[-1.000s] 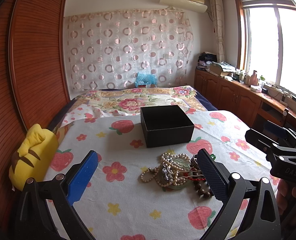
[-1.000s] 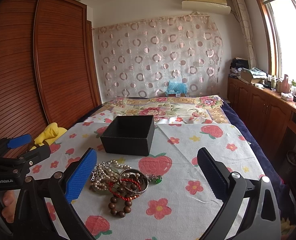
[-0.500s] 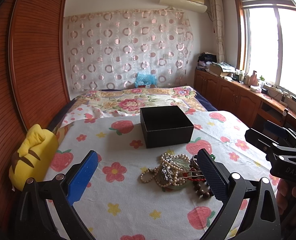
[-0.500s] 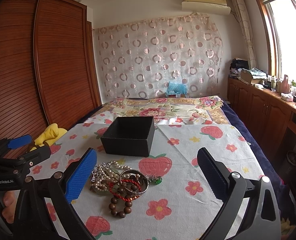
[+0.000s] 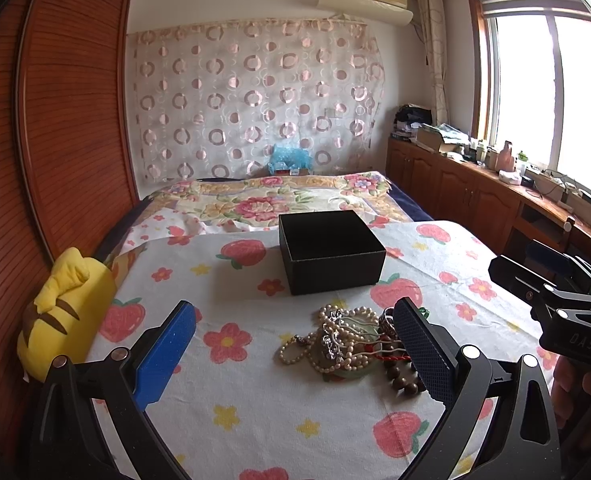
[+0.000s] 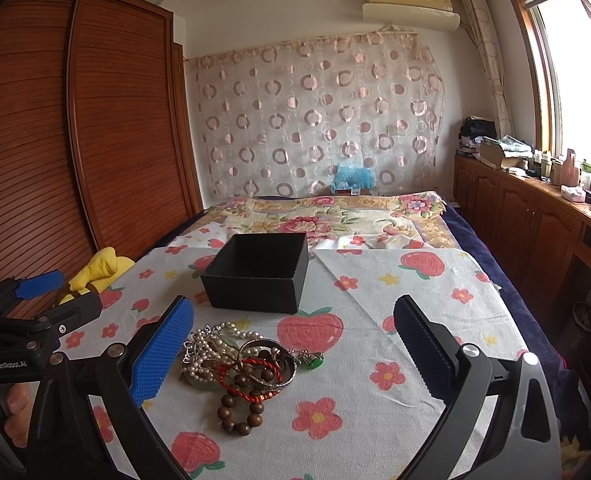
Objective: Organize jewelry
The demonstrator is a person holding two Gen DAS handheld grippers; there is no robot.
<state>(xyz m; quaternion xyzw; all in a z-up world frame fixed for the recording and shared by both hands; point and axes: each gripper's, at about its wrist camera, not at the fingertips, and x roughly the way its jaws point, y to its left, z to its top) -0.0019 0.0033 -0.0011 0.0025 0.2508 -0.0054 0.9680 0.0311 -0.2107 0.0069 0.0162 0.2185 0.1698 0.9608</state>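
Left wrist view, my left gripper (image 5: 293, 354) spread wide and empty, jewelry pile (image 5: 349, 344) on the bed's strawberry cloth (image 5: 235, 396), black box (image 5: 331, 252) just beyond it, right wrist view, my right gripper (image 6: 291, 354) likewise spread and empty, jewelry pile (image 6: 243, 364) beside its left pad, box (image 6: 257, 272) behind.

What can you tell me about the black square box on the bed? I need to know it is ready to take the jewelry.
The black square box is a lidless, matte, cardboard-looking container with straight walls and a thin rim. It sits upright and open on the strawberry-and-flower printed sheet, just beyond the tangled jewelry pile, apart from it. What shows of its dark interior looks empty; the floor near the front wall is hidden. Neither gripper touches it; only the sheet does.
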